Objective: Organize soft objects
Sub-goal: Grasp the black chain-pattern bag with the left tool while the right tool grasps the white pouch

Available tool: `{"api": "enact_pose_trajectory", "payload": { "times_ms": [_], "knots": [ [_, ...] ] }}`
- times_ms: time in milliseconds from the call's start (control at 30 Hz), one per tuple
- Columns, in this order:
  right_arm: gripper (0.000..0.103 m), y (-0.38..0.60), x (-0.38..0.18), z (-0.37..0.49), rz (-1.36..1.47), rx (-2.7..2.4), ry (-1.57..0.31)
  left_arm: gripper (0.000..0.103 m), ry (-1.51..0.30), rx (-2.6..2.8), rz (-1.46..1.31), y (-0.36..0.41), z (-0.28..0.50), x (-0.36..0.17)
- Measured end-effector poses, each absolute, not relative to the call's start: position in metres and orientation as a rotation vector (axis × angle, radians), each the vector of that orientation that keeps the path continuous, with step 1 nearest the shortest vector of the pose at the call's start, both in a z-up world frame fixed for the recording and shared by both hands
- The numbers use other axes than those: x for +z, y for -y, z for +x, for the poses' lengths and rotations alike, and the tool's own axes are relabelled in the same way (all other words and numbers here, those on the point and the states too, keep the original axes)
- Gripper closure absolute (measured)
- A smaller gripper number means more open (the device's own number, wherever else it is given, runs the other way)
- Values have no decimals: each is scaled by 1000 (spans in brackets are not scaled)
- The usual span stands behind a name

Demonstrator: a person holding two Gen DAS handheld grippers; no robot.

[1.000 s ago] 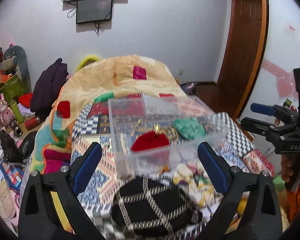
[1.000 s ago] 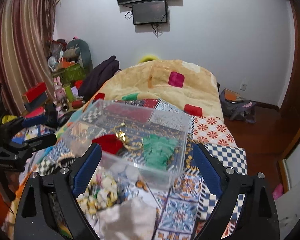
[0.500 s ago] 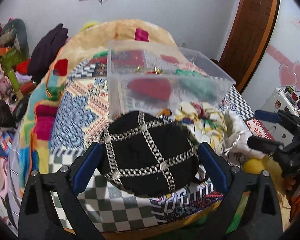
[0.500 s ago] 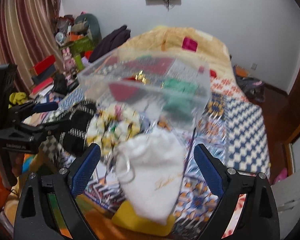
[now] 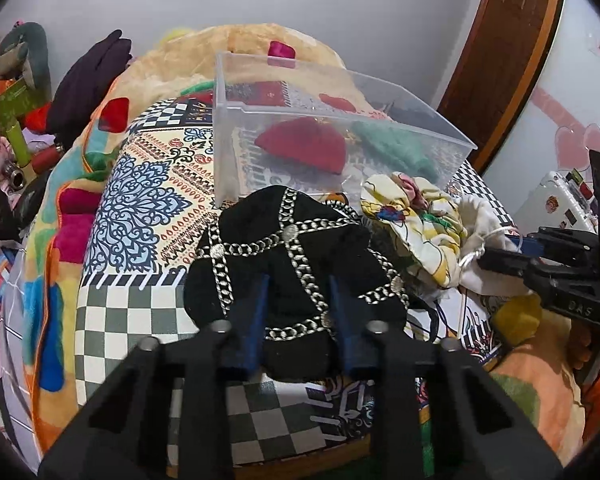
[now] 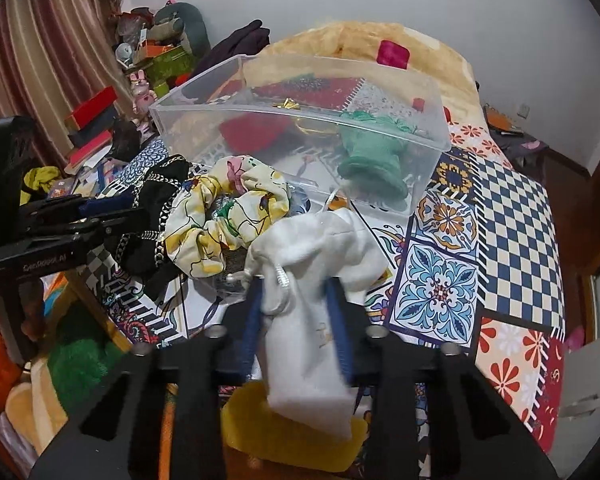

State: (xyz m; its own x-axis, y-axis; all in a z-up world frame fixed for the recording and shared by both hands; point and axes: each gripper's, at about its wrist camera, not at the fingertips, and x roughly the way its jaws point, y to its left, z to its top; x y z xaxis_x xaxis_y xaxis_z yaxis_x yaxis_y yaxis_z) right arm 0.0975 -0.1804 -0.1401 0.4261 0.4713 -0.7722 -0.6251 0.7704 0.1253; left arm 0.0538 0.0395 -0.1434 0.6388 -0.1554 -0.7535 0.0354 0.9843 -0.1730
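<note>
My left gripper (image 5: 298,280) is shut on a black pouch with silver chain trim (image 5: 284,248) at the bed's near edge. My right gripper (image 6: 294,286) is shut on a white drawstring pouch (image 6: 316,280) beside it. A yellow floral scrunchie (image 5: 416,220) lies between the two pouches; it also shows in the right wrist view (image 6: 224,216). Behind them stands a clear plastic bin (image 5: 340,120) holding a red pouch (image 5: 304,148) and a green pouch (image 5: 392,148). The bin (image 6: 428,136) and its green pouch (image 6: 372,160) show in the right wrist view too.
The bed carries a patchwork cover (image 6: 500,208) and an orange blanket (image 5: 236,48) at the far end. A yellow soft thing (image 6: 292,436) lies under the white pouch. Toys and boxes (image 6: 96,120) crowd the left side. A wooden door (image 5: 508,52) is at right.
Both grippers have come down from the bin to the near edge of the bed and shut: the left on the black pouch, the right on the white pouch.
</note>
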Motion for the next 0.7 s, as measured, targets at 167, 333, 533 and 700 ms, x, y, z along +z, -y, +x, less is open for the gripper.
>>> {"api": "enact_pose_trajectory", "payload": {
  "times_ms": [167, 333, 533, 700],
  "knots": [
    [93, 183, -135, 98, -183, 677, -867, 93, -842, -110, -111, -34, 47, -139],
    [95, 191, -122, 95, -157, 660, -817, 97, -789, -91, -104, -34, 37, -121],
    [95, 201, -99, 94, -120, 644, -752, 98, -710, -63, -106, -44, 25, -90],
    [95, 206, -74, 93, -100, 633, -679, 98, -623, -57, -91, -46, 17, -57]
  ]
}}
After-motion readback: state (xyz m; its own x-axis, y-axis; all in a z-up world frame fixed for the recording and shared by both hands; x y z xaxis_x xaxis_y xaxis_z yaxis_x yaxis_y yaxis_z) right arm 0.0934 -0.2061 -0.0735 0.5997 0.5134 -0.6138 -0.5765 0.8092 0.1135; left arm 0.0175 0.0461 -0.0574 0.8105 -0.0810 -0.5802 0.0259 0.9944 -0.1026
